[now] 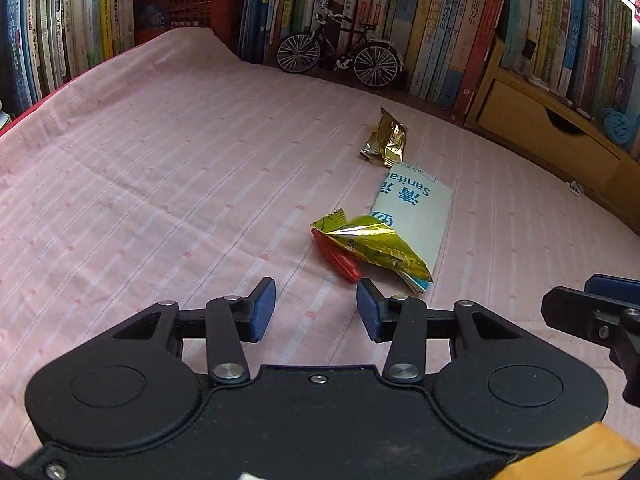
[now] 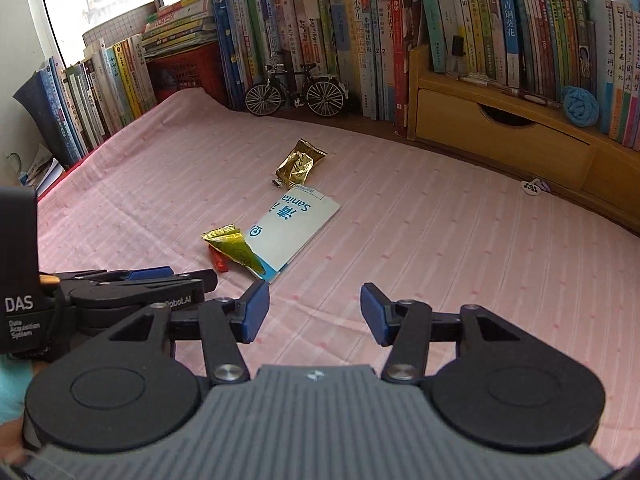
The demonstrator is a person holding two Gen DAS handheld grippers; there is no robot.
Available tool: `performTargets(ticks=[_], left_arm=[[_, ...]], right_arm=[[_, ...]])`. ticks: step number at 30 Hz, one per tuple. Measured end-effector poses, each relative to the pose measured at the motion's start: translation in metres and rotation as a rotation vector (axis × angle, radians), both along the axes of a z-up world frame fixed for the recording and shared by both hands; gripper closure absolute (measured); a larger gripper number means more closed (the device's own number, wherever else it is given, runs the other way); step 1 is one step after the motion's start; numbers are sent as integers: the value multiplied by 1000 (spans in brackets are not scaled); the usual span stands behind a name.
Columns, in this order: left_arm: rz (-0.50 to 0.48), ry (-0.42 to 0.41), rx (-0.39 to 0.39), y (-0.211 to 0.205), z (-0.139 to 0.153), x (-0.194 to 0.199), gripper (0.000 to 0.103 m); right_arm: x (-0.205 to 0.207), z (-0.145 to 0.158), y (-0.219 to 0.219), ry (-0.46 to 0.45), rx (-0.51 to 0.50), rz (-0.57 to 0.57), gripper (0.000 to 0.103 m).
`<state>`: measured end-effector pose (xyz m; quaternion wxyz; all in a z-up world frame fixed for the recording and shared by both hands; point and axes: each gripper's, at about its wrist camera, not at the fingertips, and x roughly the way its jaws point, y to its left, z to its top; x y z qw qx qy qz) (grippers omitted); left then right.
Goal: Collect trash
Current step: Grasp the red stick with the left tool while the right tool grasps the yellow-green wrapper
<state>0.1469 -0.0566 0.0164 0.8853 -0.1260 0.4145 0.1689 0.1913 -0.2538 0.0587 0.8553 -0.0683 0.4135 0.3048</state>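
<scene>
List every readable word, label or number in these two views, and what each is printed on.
"Sanita", cut off at the edge: white and blue packet on the pink cloth.
"DAS" and "Data Acquisition System": black box on the left gripper.
"Robot.AI", first letter hidden: left gripper's body, right wrist view.
Book spines: Chinese titles, too small to quote reliably.

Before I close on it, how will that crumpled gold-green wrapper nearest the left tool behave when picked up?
The gold-green wrapper looks like thin creased foil, so it is probably very light and floppy, and may crush rather than resist. Its shiny surface could slip between the pads. It overlaps the white packet and a red piece, so pushing may drag those along.
</scene>
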Motion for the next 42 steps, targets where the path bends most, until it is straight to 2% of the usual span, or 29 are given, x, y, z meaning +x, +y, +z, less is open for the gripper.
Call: performTargets(ticks=[4,10,12,13,14,16,23,32,33,34,35,37,42], left_arm=[[0,-12,34,-1,-4,20,60],[6,-42,1,9,-1,40,60],[-4,-43,-3,13,0,41,65],[-4,-42,-3,14,0,41,81],[-1,-40,-5,16,0,40,91],[13,-48,-25,22,2,35,94],[62,-78,-15,49,18,11,94],[125,-70,26,81,22,-12,94],[133,-70,27,83,22,-13,94],[139,-71,26,85,21,-15,94],[147,-72,24,86,21,-16,94],[155,-76,19,88,20,-18,94],[151,-85,21,84,22,-22,94]], right_arm=[[11,-9,7,5,-13,35,36],[19,-17,22,-1,-25,77,36],[22,-20,28,-5,-30,92,36],[24,-22,32,-5,-32,97,36],[26,-23,36,-6,-33,101,36],[28,-26,44,-6,-37,110,37],[33,-38,89,-25,-49,170,36],[35,-45,124,20,22,215,36],[36,-46,127,25,26,214,40],[37,-47,129,33,31,213,52],[39,-48,131,45,37,210,60],[42,-51,134,68,42,205,87],[41,-46,128,80,80,176,90]])
